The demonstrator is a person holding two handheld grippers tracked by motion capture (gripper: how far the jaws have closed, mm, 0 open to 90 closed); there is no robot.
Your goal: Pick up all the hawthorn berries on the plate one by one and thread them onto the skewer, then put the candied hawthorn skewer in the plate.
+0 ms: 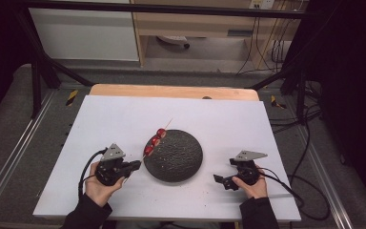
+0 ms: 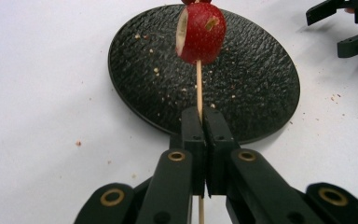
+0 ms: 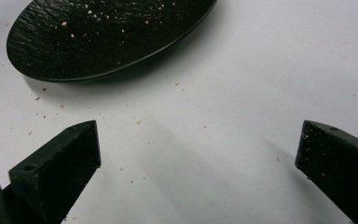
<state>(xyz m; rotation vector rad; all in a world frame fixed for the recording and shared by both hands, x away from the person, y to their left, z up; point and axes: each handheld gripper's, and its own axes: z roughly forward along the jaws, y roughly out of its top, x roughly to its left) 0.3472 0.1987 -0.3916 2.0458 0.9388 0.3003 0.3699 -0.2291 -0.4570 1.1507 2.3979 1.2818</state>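
Three red fruit pieces (image 1: 155, 140) sit on a thin wooden skewer (image 1: 167, 124), and the left gripper (image 1: 134, 166) has its jaws pinched fully together on the skewer's bare lower end. The skewer slants up and away from that gripper, over the left rim of the black plate (image 1: 181, 164), which lies about mid-table, nearer the front edge. The fruit hangs just above that rim, apparently not resting on it.

Further right, the right gripper (image 1: 221, 180) sits near the front right corner of the table, jaws spread wide with nothing between them, just off the plate's right edge.

What could go wrong, I'd say: the grip is on a skinny round stick far from the load, so the skewer could swivel between the pads and dump the fruit on the table (image 1: 109, 114). A piece might also slide down the stick if it gets tipped steeper.

The left gripper view gives a close look at the nearest piece (image 2: 201, 33), cut face and all, plus crumbs on the plate (image 2: 261, 84) that the high view can't resolve. The right gripper view makes the empty gap obvious, with just white table (image 3: 242, 84) and crumbs there.
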